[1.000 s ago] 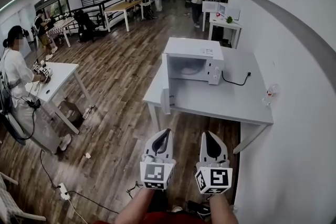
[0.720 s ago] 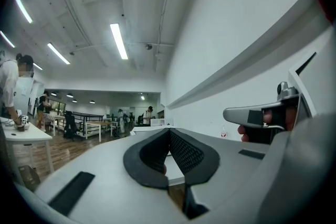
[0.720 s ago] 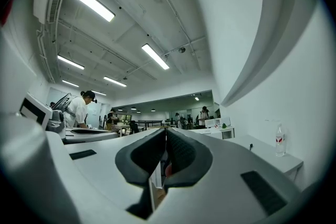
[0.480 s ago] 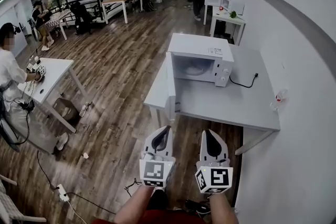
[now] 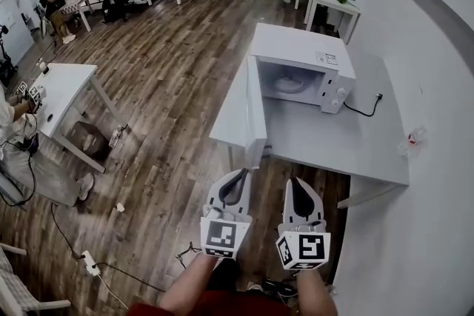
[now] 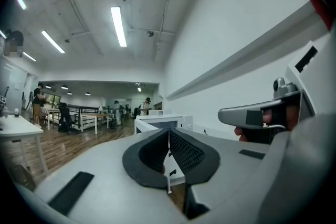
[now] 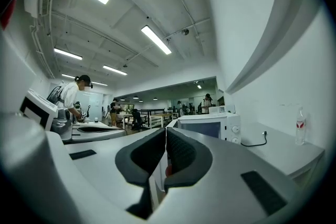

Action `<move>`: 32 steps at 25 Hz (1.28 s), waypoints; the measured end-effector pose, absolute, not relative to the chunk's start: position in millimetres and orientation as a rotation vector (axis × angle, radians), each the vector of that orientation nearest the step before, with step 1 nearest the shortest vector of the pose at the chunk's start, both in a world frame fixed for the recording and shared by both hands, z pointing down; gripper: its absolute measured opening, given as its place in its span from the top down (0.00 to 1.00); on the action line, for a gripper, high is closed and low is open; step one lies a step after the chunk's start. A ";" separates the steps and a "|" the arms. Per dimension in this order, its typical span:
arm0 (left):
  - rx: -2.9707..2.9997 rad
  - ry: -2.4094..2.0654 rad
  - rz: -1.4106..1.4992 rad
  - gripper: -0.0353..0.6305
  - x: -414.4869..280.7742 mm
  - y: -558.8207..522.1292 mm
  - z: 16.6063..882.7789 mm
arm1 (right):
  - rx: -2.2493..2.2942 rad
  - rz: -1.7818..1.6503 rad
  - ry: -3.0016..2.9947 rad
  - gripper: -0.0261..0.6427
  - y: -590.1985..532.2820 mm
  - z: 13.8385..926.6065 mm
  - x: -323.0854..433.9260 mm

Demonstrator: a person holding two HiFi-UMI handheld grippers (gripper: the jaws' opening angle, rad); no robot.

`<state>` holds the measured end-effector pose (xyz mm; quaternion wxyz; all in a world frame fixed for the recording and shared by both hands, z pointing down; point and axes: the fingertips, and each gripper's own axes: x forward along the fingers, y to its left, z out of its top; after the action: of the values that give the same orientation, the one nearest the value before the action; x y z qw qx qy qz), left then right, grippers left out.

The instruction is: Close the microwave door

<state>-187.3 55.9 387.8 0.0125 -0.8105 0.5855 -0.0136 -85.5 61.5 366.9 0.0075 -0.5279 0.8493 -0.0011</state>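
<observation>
A: Tongs, quick?
B: Bottom centre of the head view, the left gripper point(image 5: 238, 177) has its jaws pressed together with nothing between. Just beside it, the right gripper point(image 5: 295, 183) is the same, closed and empty.
A: Microwave?
B: The white microwave point(image 5: 300, 64) is upper right of centre, on a white table point(image 5: 333, 148) by the wall. Its door point(image 5: 255, 111) is swung wide open toward lower left, cavity showing. Both grippers are well apart from it, over the wood floor point(image 5: 163, 107).
A: Else?
B: A black power cord point(image 5: 363, 109) lies right of the microwave, and a plastic bottle point(image 5: 412, 138) sits at the table's right edge.

One microwave point(image 5: 296, 48), two grippers point(image 5: 238, 174) point(image 5: 294, 181), perhaps five tables point(image 5: 326, 148).
</observation>
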 end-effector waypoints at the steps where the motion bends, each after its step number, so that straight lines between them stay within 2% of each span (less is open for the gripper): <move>1: -2.532 1.817 -0.055 0.91 -189.4 49.4 393.2 | -1.657 -0.019 2.660 0.92 55.5 372.5 -89.5; 10: -2.634 1.763 -0.146 0.90 -203.1 -1.3 445.3 | -1.707 -0.123 2.681 0.92 11.3 418.6 -113.8; 11: -2.653 1.752 -0.162 0.87 -203.8 -6.8 451.6 | -1.717 -0.138 2.682 0.92 6.8 423.9 -115.0; 12: -2.674 1.737 -0.181 0.79 -203.9 -11.9 458.0 | -1.729 -0.152 2.682 0.92 3.0 428.4 -116.0; 15: -2.714 1.693 -0.235 0.74 -204.2 -24.9 475.1 | -1.758 -0.176 2.681 0.92 -7.5 438.8 -117.7; 23: -2.821 1.472 -0.280 0.68 -198.4 -50.2 502.5 | -1.840 -0.190 2.664 0.92 -30.3 456.9 -113.5; 32: -2.874 1.192 -0.310 0.67 -186.0 -62.6 510.6 | -1.923 -0.204 2.630 0.92 -51.2 464.2 -113.2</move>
<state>-186.0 -62.6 510.6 0.0072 -0.9192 0.3811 -0.0991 -113.2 -51.2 464.2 -0.0614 -0.5881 0.8040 -0.0623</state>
